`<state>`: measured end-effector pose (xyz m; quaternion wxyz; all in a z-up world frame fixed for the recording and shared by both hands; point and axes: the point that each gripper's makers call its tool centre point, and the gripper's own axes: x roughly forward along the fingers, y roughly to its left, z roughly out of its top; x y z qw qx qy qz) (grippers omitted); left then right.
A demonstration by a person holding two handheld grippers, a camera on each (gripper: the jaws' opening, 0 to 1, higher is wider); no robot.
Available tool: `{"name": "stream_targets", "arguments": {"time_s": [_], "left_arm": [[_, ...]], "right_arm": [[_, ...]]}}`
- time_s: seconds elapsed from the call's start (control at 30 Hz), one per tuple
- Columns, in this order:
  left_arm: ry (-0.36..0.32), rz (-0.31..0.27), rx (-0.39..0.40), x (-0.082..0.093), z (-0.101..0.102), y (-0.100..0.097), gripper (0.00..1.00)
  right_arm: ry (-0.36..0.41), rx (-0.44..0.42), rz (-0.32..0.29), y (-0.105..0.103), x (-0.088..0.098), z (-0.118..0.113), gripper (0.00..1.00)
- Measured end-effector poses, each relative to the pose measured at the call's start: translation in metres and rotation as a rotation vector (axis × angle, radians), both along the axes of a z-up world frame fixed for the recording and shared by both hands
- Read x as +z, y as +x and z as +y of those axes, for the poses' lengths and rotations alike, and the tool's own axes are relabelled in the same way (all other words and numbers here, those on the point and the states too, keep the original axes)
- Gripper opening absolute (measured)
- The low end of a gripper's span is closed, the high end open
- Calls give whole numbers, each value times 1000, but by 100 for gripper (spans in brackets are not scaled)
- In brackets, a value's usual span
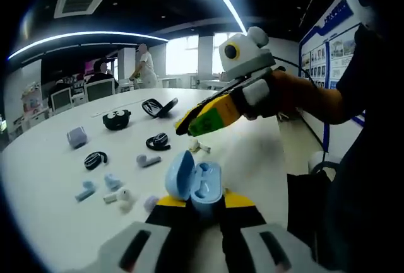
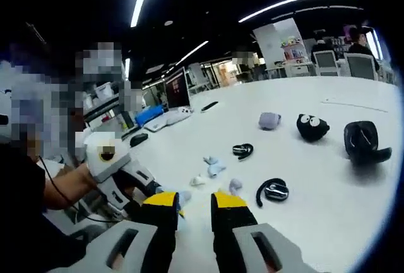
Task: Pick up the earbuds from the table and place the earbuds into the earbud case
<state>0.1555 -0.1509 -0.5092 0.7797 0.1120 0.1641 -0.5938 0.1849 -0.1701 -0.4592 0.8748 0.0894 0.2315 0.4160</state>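
1. A white table in an office held scattered earbuds and cases.
2. The left gripper pinched the open blue earbud case, lid up.
3. The right gripper hovered just beyond the case, above a white earbud; its jaws looked nearly together, but I couldn't tell on what.
4. Another white earbud lay near the case.

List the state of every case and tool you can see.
blue earbud case: lid open, held between the left tool's jaws
black earbud case: open, on the table
lilac case: closed
left tool: shut on the blue earbud case
right tool: jaws slightly apart, nothing visible between them
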Motion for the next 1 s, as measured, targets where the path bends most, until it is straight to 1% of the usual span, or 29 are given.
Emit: {"name": "stream_targets", "arguments": {"time_s": [0.17, 0.37, 0.53, 0.67, 0.83, 0.9, 1.0], "left_arm": [[-10, -1, 9, 0, 0, -1, 19], [-17, -4, 19, 1, 1, -1, 19], [-18, -5, 21, 1, 2, -2, 19], [-21, -6, 22, 1, 2, -2, 19], [-27, -5, 24, 1, 2, -1, 19], [-27, -6, 24, 0, 2, -1, 19], [-28, -6, 25, 0, 2, -1, 19]], "right_arm": [[-59, 37, -7, 14, 1, 4, 19], [-118, 83, -17, 29, -2, 16, 19], [-149, 112, -21, 41, -2, 25, 19], [-186, 149, -19, 48, -8, 34, 19], [-222, 173, -22, 56, -14, 40, 19], [-255, 193, -18, 57, -21, 42, 18], [-282, 213, -1, 57, -31, 46, 17]]}}
